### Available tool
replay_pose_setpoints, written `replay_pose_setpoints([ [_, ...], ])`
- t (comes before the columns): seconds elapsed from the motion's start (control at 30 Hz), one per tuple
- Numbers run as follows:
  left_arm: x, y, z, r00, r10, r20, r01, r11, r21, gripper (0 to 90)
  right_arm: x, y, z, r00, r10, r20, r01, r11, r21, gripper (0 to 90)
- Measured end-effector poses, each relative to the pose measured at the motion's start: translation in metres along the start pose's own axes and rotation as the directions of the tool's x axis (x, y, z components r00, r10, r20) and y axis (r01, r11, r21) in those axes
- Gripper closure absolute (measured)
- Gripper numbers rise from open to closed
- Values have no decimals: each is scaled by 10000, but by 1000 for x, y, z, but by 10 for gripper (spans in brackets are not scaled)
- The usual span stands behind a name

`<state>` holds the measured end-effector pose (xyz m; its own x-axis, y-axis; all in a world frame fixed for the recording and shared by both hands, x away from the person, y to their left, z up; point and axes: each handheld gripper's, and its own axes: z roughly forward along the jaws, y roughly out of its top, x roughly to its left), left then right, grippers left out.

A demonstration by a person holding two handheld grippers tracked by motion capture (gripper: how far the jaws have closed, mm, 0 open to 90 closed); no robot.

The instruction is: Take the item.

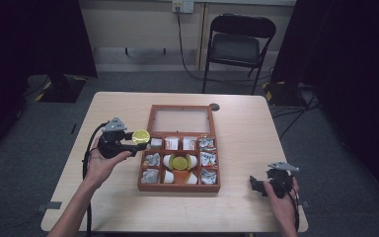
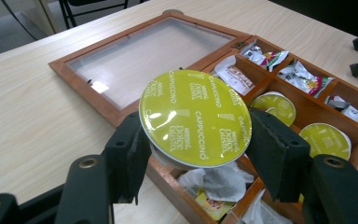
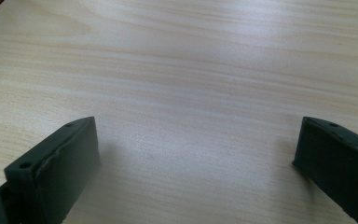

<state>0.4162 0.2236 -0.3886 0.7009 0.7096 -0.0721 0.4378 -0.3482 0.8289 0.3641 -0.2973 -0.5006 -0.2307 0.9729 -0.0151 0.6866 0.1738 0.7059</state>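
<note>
A yellow-lidded coffee capsule (image 2: 195,117) marked cappuccino sits between the two black jaws of my left gripper (image 2: 195,154), which is shut on it. In the high view that capsule (image 1: 140,136) hovers at the left edge of the wooden compartment box (image 1: 144,174), with my left gripper (image 1: 133,144) pointing right. Two more yellow-lidded capsules (image 2: 276,105) lie in the box, one of them in the middle row (image 1: 179,161). My right gripper (image 1: 254,183) rests low on the table at the front right, open, with bare wood between its jaws (image 3: 191,154).
The box's glass lid (image 1: 181,119) lies open flat behind it. Other compartments hold foil sachets (image 1: 208,159) and paper packets (image 1: 189,143). A small dark disc (image 1: 214,106) sits near the table's far edge. A folding chair (image 1: 237,44) stands beyond the table.
</note>
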Motion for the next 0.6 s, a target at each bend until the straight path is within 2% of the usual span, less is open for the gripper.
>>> replay_pose_setpoints([
  [0.4, 14, -7, -7, 9988, -404, -291, 403, 9992, -38, 406, 0, 0, 0, 10000, -2, 0, 2, 10000, 1, 0],
  [0.6, 21, -10, -10, 9978, -458, -469, 455, 9989, -74, 406, 0, 0, 0, 10000, -2, 0, 2, 10000, 1, 0],
])
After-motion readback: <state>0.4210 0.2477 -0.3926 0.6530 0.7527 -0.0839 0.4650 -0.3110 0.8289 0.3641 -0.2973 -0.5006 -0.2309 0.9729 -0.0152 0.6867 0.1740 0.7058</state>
